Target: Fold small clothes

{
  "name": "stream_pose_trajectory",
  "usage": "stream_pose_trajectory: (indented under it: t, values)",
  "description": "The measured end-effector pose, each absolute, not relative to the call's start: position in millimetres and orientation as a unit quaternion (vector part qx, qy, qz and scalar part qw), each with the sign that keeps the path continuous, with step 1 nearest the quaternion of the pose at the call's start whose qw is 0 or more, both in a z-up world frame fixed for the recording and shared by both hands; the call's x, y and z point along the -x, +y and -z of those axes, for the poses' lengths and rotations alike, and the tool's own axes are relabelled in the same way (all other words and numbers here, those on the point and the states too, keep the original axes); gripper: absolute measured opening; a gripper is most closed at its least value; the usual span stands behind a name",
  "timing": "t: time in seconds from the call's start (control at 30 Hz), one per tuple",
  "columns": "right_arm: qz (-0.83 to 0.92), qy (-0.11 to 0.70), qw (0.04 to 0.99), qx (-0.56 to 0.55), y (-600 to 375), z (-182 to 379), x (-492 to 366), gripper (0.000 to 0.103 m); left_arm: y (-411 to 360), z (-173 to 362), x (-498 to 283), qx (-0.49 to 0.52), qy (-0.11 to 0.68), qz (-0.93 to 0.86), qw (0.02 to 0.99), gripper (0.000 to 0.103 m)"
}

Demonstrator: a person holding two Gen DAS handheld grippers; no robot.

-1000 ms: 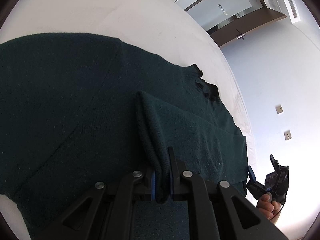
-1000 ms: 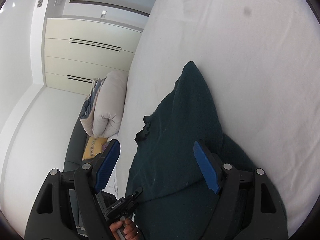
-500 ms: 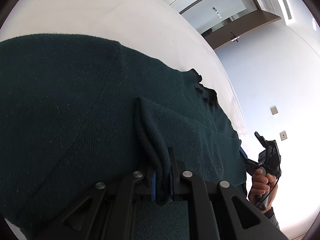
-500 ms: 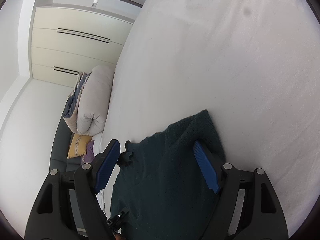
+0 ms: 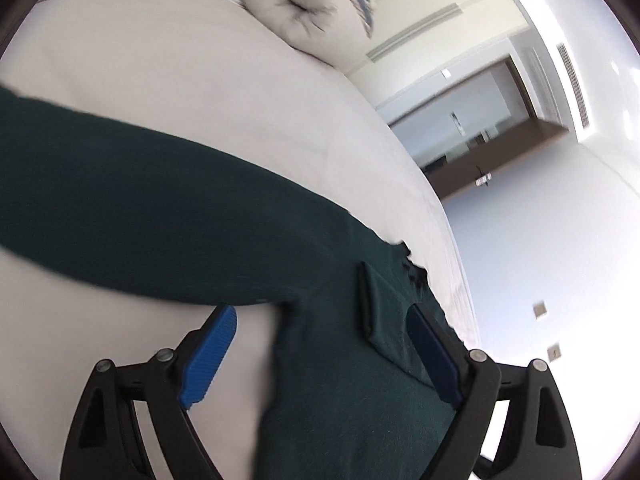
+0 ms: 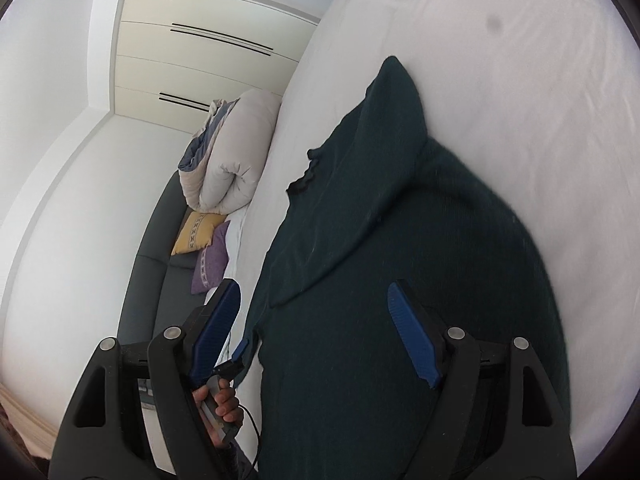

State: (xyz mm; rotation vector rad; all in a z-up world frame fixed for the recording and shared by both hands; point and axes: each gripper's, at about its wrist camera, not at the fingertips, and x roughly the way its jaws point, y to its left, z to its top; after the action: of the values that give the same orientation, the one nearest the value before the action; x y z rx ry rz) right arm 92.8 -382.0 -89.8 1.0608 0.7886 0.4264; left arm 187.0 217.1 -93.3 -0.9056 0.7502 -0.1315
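Note:
A dark green knitted sweater (image 5: 168,216) lies on the white bed (image 5: 168,72). My left gripper (image 5: 320,344) is open and empty just above it, with a folded ridge of the knit between the blue pads (image 5: 208,352). In the right wrist view the sweater (image 6: 400,272) lies partly folded, its frilled neck towards the bed's left edge. My right gripper (image 6: 320,336) is open and empty above the sweater's near part. The hand that holds the left gripper (image 6: 224,396) shows at the lower left of that view.
A rolled duvet (image 6: 236,156) lies at the head of the bed, also in the left wrist view (image 5: 304,12). A dark sofa (image 6: 160,264) with yellow and purple cushions stands beside the bed. Wardrobe doors (image 6: 208,60) stand behind.
My left gripper has let go of the sweater fold and opened, and it has swung so more bed shows. My right gripper stays open and has moved back over the sweater.

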Motion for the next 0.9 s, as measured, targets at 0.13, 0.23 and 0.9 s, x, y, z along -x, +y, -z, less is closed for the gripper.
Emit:
stream_pose_trajectory:
  t: [0.13,0.23,0.9]
  values:
    - [-0.210,0.367,0.760,-0.494,-356.4,87.7,-53.8,0.077,305.6,121.5,-122.9,0.539,0.303,-0.020,0.786,0.088]
    - [-0.219,0.376,0.752,-0.495,-334.3,85.0,-39.4,0.077,353.2,141.5,-90.6,0.618,0.255,-0.051,0.742,0.078]
    - [-0.228,0.380,0.760,-0.476,-267.5,49.9,-34.7,0.077,401.7,137.1,-133.8,0.631,0.235,-0.137,0.727,0.007]
